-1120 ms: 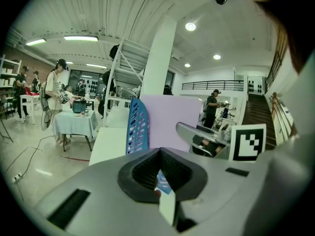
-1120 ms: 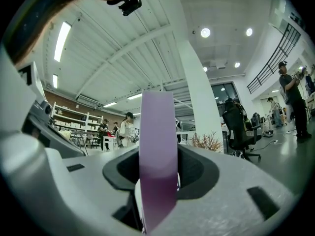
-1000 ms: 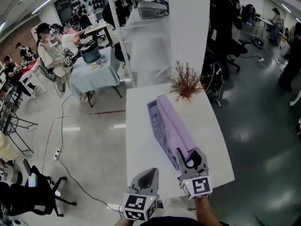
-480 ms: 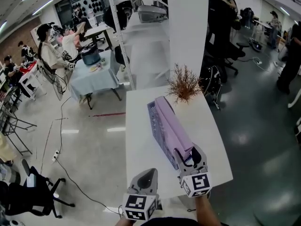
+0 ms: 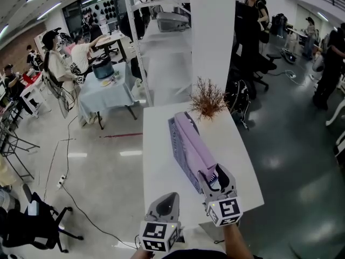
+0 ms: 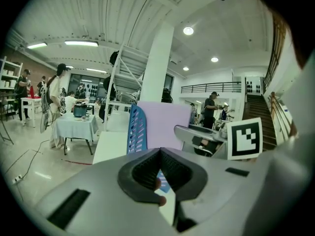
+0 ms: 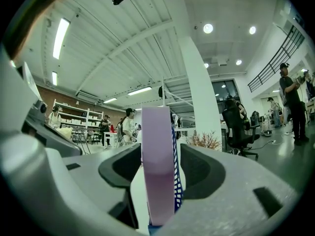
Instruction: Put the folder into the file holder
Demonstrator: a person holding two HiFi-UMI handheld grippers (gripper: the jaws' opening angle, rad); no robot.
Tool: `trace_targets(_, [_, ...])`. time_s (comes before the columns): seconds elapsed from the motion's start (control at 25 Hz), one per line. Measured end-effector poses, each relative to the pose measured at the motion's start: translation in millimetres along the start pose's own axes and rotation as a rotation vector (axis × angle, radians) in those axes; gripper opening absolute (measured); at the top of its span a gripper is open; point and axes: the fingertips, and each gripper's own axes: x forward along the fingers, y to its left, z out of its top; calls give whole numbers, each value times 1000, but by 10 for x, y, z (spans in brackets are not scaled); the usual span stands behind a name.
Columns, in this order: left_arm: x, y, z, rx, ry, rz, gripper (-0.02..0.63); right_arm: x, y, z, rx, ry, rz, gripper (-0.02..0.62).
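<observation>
Folder point(image 5: 195, 144) stands in file holder point(image 5: 177, 144); right tongs point(image 5: 215, 177), just opening, straddle it, seemingly untouched; left tongs point(image 5: 169, 198) pressed together.

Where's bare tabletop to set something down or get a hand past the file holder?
Widest bare strip: table left of the file holder, out to the left edge, ahead of the left gripper. Narrower strip between the folder and the right edge. Crowded: far end by the dried plant; near end, where the right gripper, jaws just opening, straddles the folder.
</observation>
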Motion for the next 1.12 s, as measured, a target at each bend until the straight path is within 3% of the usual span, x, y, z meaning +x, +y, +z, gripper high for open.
trace_targets(0.48, [-242,-46,113,36,-54,-18,5,-323,105,244,-55,-25,-22,224])
trace_targets(0.76, [-406,-67,128,54,-69,-23,5,-521,256,294,-86,12,0,219])
trace_targets(1.12, [-560,-135,52,101,-58,-65,5,-866,385,320,-101,33,-45,151])
